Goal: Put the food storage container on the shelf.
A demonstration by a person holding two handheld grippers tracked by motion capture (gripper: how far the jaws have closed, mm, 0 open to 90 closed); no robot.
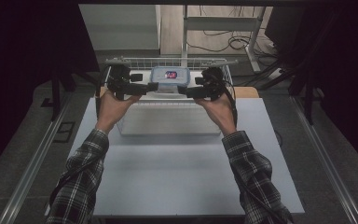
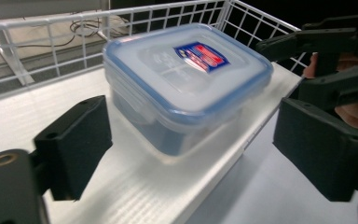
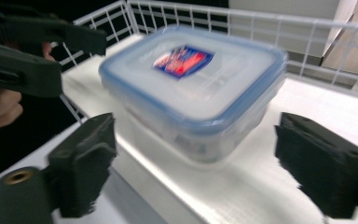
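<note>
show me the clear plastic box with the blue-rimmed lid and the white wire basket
clear plastic box with the blue-rimmed lid (image 2: 186, 79), left gripper view, middle of its lid
white wire basket (image 2: 51, 44), left gripper view, its back wall

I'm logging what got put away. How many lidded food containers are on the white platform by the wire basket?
1. The container sits on the white platform inside the wire basket, between the open left gripper and right gripper. The platform could hide others below.

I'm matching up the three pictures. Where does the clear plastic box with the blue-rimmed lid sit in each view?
High view: clear plastic box with the blue-rimmed lid, top centre, between both grippers.
Left gripper view: upper centre.
Right gripper view: centre.
Shared landmark: white wire basket behind it.
</note>
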